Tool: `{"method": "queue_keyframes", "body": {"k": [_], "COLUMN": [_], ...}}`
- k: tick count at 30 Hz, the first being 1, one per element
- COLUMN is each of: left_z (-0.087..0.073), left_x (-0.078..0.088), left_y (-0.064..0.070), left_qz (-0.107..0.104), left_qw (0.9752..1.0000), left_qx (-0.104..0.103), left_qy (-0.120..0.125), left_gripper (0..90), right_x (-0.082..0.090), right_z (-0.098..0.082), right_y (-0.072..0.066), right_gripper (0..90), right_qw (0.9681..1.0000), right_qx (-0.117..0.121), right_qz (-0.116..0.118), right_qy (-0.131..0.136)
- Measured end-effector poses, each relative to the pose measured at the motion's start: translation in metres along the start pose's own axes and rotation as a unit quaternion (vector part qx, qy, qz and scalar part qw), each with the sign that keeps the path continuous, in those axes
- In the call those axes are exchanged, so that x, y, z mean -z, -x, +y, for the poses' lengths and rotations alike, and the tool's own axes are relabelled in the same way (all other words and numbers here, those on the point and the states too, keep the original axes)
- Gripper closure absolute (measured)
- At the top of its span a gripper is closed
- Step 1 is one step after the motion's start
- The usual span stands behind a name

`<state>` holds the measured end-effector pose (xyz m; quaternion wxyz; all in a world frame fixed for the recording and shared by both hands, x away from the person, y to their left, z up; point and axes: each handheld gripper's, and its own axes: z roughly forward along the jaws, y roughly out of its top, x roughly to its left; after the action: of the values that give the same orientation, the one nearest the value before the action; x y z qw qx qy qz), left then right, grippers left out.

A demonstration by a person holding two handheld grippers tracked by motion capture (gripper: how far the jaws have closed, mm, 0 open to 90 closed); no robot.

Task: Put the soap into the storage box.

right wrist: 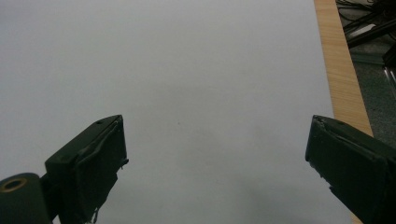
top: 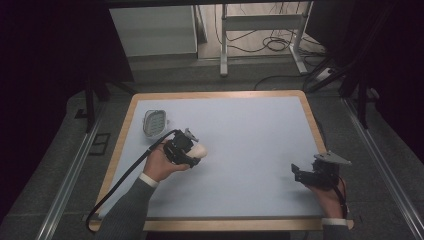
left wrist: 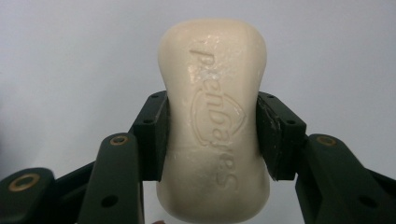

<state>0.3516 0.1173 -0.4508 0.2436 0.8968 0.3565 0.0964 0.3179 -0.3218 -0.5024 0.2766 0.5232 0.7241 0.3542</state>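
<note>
Right hand-held gripper (right wrist: 217,158) jaws wide apart over bare grey table (right wrist: 196,70); wooden edge (right wrist: 340,70) at right.

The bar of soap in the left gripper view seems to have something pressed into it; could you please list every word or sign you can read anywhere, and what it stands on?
"Safeguard", or close to it: embossed along the bar of soap, seen upside down, some letters soft and uncertain.
Soap dish: no readable text.

I stand at a pale blue counter with a light wooden rim (top: 122,135). Past it the grey carpet floor (top: 200,80) holds a white metal desk frame (top: 260,30) and tangled black cables (top: 272,45). The room's sides are dark.
</note>
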Motion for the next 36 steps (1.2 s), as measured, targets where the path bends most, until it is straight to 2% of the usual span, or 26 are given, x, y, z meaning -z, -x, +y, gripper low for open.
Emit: {"method": "queue_keyframes", "body": {"k": [19,23,32,36], "left_z": [0.001,0.004,0.010,0.011], "left_x": [0.010,0.012,0.016,0.020], "left_y": [-0.020,-0.026,-0.035,-0.045], "left_qz": [0.015,0.026,0.032,0.033], "left_qw": [0.9997,0.9993,0.9990,0.9987], "left_qx": [0.021,0.026,0.032,0.039], "left_qy": [0.002,0.000,-0.001,0.001], "left_gripper": [49.5,49.5,49.5,49.5], "right_x": [0.002,0.002,0.002,0.002], "right_z": [0.001,0.001,0.001,0.001], "right_y": [0.001,0.001,0.002,0.002], "right_gripper": [5.1,5.1,5.1,5.1], "right_qw": [1.0000,1.0000,1.0000,1.0000], "right_qx": [-0.001,-0.002,-0.003,-0.002], "right_qz": [0.000,0.000,0.001,0.001], "right_qy": [0.005,0.005,0.005,0.004]}}
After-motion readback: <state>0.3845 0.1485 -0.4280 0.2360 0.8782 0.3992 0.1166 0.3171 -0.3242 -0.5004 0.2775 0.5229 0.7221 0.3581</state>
